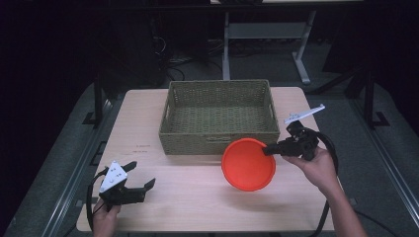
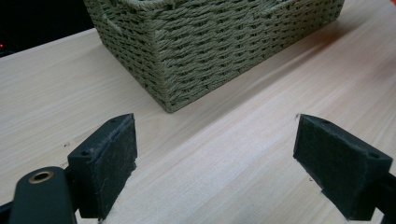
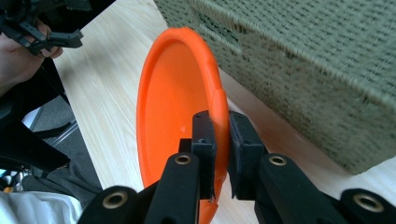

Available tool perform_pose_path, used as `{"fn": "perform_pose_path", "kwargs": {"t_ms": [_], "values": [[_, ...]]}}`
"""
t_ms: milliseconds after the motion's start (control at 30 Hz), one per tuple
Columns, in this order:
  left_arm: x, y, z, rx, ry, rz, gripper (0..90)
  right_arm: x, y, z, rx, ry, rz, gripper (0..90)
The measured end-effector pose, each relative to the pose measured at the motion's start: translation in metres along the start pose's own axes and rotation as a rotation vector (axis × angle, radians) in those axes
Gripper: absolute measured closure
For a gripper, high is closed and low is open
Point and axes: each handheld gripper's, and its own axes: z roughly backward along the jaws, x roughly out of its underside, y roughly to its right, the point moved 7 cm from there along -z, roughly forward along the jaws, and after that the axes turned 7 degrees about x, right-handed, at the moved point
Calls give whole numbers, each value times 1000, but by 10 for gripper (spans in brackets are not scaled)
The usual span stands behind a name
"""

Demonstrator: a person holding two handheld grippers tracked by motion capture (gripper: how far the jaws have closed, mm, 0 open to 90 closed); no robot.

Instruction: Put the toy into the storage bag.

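Orange plate (image 1: 248,164) hangs tilted above the bench (image 1: 197,207), just in front of the woven basket (image 1: 220,116), at about 4 o'clock from the bench's middle and toward the person's right side. It is held by its rim at the 2 o'clock edge, so its hollow face turns partly up and toward the camera, and its shadow falls on the wood below; that pinch on the rim looks chosen to carry the plate edge-on, which I judge would let it pass over the basket's near wall and be set down inside. The right gripper (image 1: 270,149) is clenched on that rim: in the right gripper view the two black pads (image 3: 204,135) squeeze the thin orange lip (image 3: 219,105) between them with almost no gap, the basket's side (image 3: 327,84) close at 2 o'clock. The basket itself sits at 12 o'clock on the bench, and I see nothing inside it. Well apart, at 8 o'clock near the bench's near left corner, the left gripper (image 1: 142,177) rests low in the person's hand; its jaws stand spread wide, with bare wood between the pads (image 2: 109,158) and the basket's corner (image 2: 168,100) ahead, grasping nothing and seemingly kept clear of the carrying.
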Motion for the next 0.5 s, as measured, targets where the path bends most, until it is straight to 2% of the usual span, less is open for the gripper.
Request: {"fn": "perform_pose_path", "kwargs": {"t_ms": [100,333,367,500], "values": [[0,-1,0,-1,-4,-2,129,-6,-1,3,-2,4,-5,821],[1,-1,1,1,-5,1,129,-36,-5,10,6,10,26,821],[1,-1,1,1,-5,1,129,-36,-5,10,6,10,26,821],[0,-2,1,-3,-3,2,129,-57,-8,13,12,15,38,821]]}}
